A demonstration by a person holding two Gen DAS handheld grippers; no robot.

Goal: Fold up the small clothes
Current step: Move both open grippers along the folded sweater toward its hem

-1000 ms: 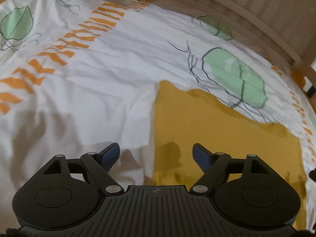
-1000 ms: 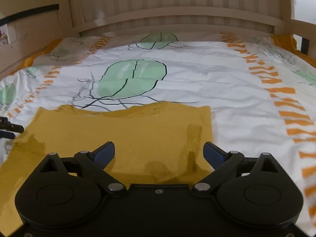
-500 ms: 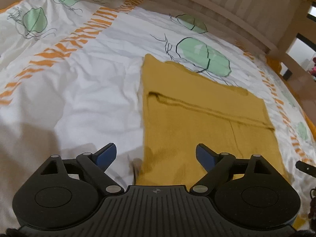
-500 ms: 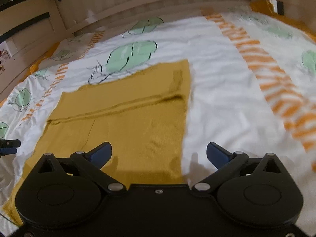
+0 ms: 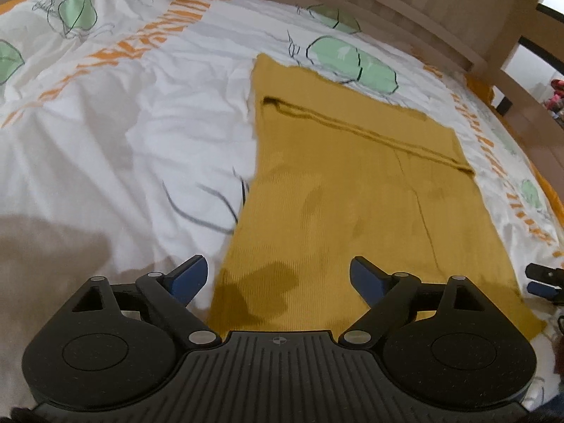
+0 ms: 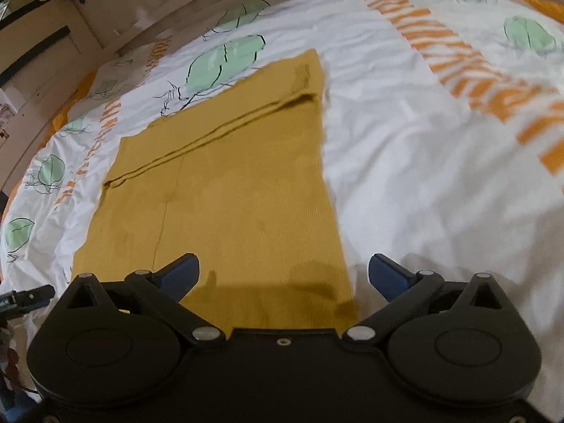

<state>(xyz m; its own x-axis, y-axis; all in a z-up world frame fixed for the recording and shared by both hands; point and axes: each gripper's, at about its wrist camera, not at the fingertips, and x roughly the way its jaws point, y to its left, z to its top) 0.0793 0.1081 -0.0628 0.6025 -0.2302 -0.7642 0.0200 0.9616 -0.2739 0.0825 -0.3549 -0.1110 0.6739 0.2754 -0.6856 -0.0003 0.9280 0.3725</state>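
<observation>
1. The left gripper [image 5: 278, 275] hangs above the bed with its jaws spread wide and nothing between them.
2. The right gripper [image 6: 283, 273] does the same, jaws wide apart and empty.
3. The mustard-yellow garment [image 5: 352, 190] lies flat on the white duvet [image 5: 141, 134], spread out as a rough rectangle with a folded-over band across its far end.
4. Seen from the left wrist, the garment's near left corner sits in the gap between the jaws: the left blue finger [image 5: 187, 278] is over bare duvet just outside the cloth's left edge, and the right one is over the cloth.
5. Seen from the right wrist, the garment [image 6: 225, 190] shows its near right corner in the gap: the left finger is over cloth, and the right finger [image 6: 387, 276] is over duvet just past the right edge.
6. The near hem runs beneath both tools; whether they touch it I cannot tell.
7. Plain duvet stretches well out on both sides of the garment, with orange stripes [image 6: 469, 67] and green leaf prints [image 5: 352, 63].
8. A wooden bed rail [image 5: 440, 3] curves round the far end, near the garment's far edge.
</observation>
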